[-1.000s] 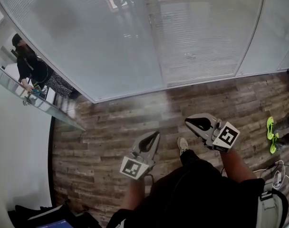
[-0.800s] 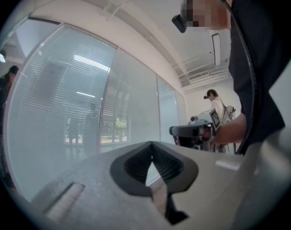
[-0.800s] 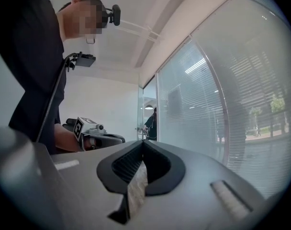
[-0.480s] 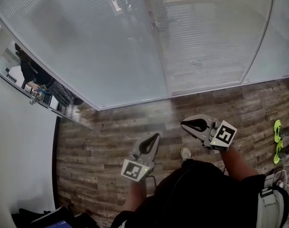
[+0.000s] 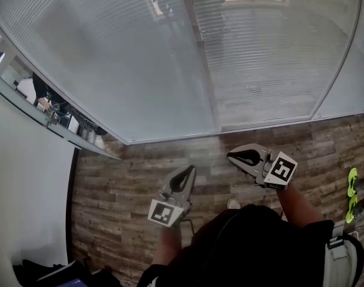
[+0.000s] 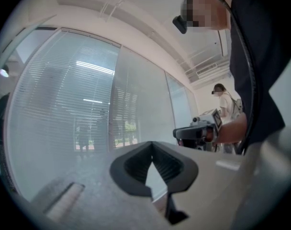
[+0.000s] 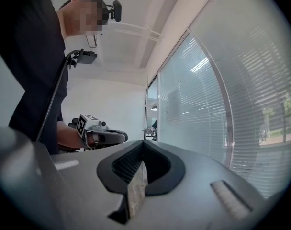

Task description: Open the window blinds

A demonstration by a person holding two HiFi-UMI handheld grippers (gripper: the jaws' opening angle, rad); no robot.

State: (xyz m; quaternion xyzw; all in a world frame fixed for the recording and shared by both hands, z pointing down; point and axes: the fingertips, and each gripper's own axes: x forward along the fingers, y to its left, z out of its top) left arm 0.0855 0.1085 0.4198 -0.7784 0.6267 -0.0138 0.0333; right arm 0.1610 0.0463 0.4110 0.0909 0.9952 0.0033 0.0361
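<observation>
The window blinds [image 5: 170, 58] cover the glass wall [image 5: 278, 70] before the person, their slats closed, so I judge that nothing of the task is done yet. The left gripper [image 5: 188, 172] and the right gripper [image 5: 234, 156] are held above the wooden floor [image 5: 122, 184], short of the glass, each with its fingers pressed together and empty. A cord or wand, which I cannot see, must first be found.

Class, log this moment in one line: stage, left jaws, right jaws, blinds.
stage: facing white slatted window blinds, untouched | left gripper: jaws shut, empty | right gripper: jaws shut, empty | blinds: lowered
</observation>
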